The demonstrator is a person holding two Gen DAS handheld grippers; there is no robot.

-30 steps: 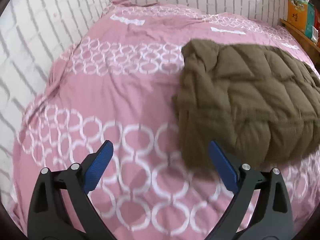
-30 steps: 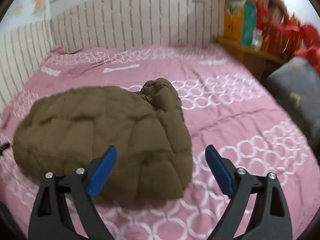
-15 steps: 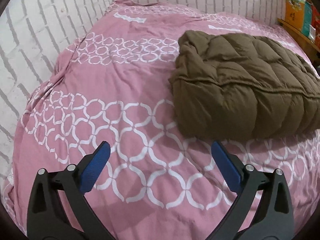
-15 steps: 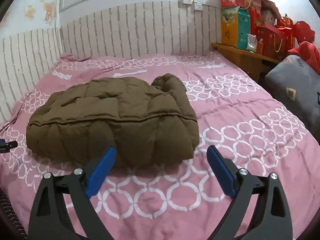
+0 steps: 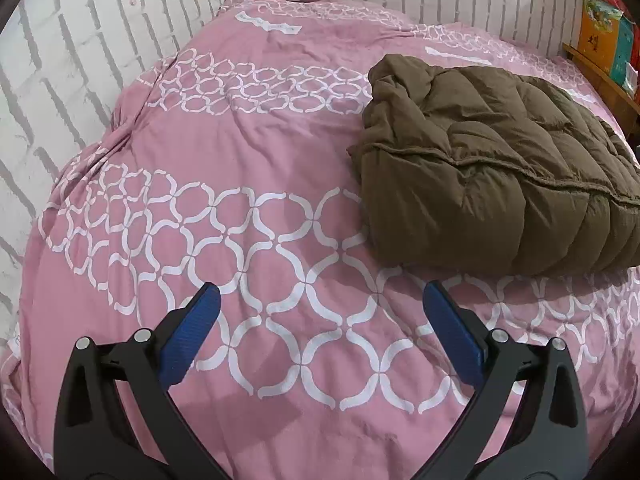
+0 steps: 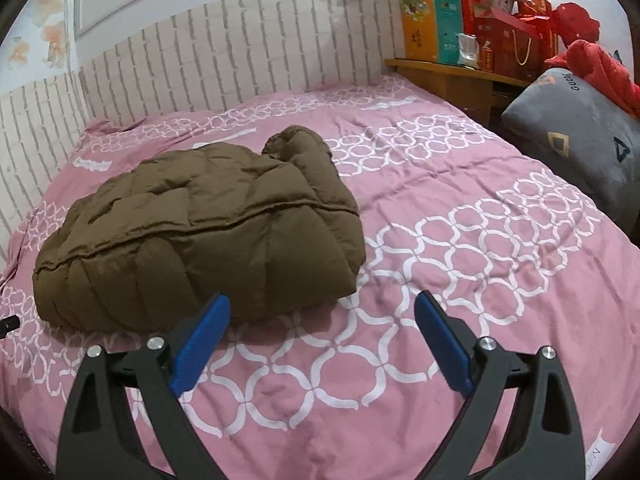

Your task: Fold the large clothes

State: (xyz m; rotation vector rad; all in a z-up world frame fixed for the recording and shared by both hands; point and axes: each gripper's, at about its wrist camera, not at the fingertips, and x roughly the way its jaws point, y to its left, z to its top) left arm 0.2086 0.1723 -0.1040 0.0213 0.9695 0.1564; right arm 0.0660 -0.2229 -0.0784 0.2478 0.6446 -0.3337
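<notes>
The pink bed [image 6: 460, 240] filled both views, and the brown padded jacket [image 6: 200, 232] was seen folded into a thick bundle at centre left of the right wrist view and at the right of the left wrist view. The left gripper [image 5: 320, 308] and right gripper [image 6: 322, 316] were held released, grasping nothing, near the bundle's front edge. If another fold was wanted, matching corners would best be pinched deep through every layer.

The jacket [image 6: 208, 220] is matt brown quilted cloth, puffy, with raised stitched seams. The bedspread [image 5: 248, 208] is soft pink printed cloth, lightly creased. Each gripper, left [image 5: 320, 320] and right [image 6: 322, 328], has matt black plastic arms, ribbed blue pads [image 5: 192, 332] and shiny metal rivets. The shelf [image 6: 448, 74] is smooth wood, holding glossy cardboard boxes [image 6: 432, 24].
</notes>
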